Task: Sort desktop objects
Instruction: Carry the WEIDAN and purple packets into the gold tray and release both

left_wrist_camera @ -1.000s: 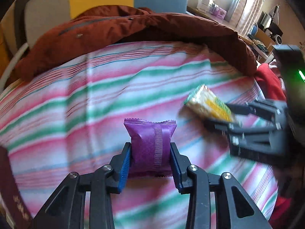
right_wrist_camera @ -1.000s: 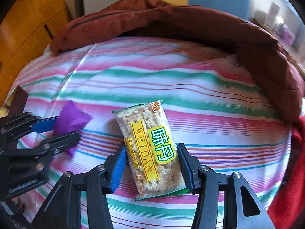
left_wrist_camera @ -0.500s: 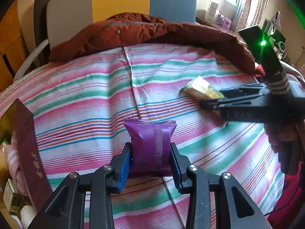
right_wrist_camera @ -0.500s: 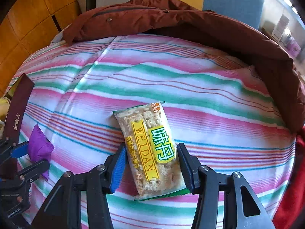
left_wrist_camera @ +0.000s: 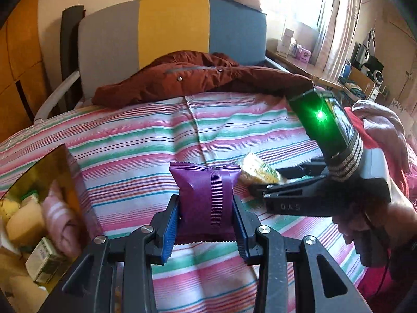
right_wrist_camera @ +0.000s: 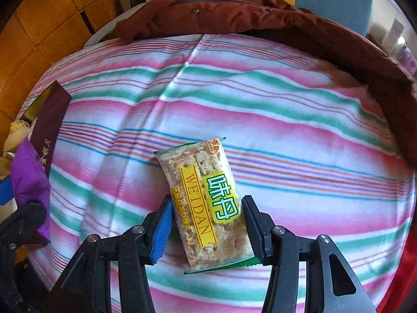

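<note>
Left wrist view: purple packet (left_wrist_camera: 207, 200) upright between the blue pads of the left gripper (left_wrist_camera: 207, 224), which is closed against both its sides, above the striped cloth (left_wrist_camera: 130, 140). Open maroon box (left_wrist_camera: 41, 208) left of the packet, holding pale items. Right wrist view: cracker pack (right_wrist_camera: 206, 203), marked WEIDAN, lengthwise between the fingers of the right gripper (right_wrist_camera: 207, 227); right finger touches its edge, slight gap visible at the left pad. Brown jacket (right_wrist_camera: 260, 20) beyond the cloth's far edge.
</note>
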Demonstrator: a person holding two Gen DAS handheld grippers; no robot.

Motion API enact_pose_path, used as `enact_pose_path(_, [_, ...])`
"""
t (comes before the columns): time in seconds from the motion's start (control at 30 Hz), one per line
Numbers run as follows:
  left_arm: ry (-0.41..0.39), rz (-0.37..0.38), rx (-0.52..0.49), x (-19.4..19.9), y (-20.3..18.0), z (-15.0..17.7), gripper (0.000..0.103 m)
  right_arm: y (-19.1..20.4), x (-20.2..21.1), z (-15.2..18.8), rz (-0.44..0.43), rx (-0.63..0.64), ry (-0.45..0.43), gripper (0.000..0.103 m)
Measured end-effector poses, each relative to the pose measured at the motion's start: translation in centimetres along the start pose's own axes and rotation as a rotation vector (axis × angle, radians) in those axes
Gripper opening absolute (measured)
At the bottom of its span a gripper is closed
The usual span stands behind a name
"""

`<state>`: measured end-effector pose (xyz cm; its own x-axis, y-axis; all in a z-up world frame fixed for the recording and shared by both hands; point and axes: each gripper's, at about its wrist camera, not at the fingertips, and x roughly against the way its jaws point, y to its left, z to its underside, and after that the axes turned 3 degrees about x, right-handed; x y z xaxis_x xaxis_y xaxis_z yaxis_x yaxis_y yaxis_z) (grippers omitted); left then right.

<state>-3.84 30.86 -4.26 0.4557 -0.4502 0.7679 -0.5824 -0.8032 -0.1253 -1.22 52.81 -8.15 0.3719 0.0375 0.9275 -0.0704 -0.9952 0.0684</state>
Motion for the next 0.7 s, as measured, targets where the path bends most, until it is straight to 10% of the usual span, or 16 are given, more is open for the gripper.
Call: enact_pose_path(0.7, [-0.073, -0.018, 0.044, 5.7, 4.4, 3.0, 0.038, 8.8, -1.2, 1.5, -0.100, -0.131, -0.026, 0.053])
